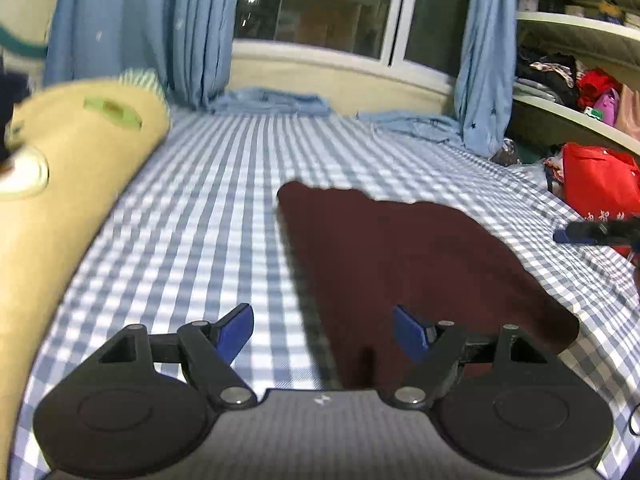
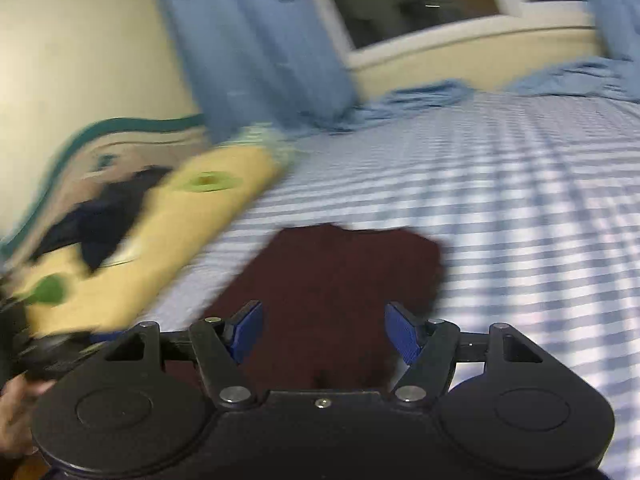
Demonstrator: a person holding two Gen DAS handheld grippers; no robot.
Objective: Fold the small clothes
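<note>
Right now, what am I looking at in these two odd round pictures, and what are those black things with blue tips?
Each picture comes from a small wide-angle camera fixed on a hand-held tool. There is no robot: a person holds one tool in each hand. The black frames with blue tips are the left gripper and the right gripper, each seen from its own camera. Both have their jaws open and hold nothing. Ahead of them a dark maroon garment lies flat on a bed with a blue checked sheet. A yellow pillow sits to the left, blue curtains behind.
</note>
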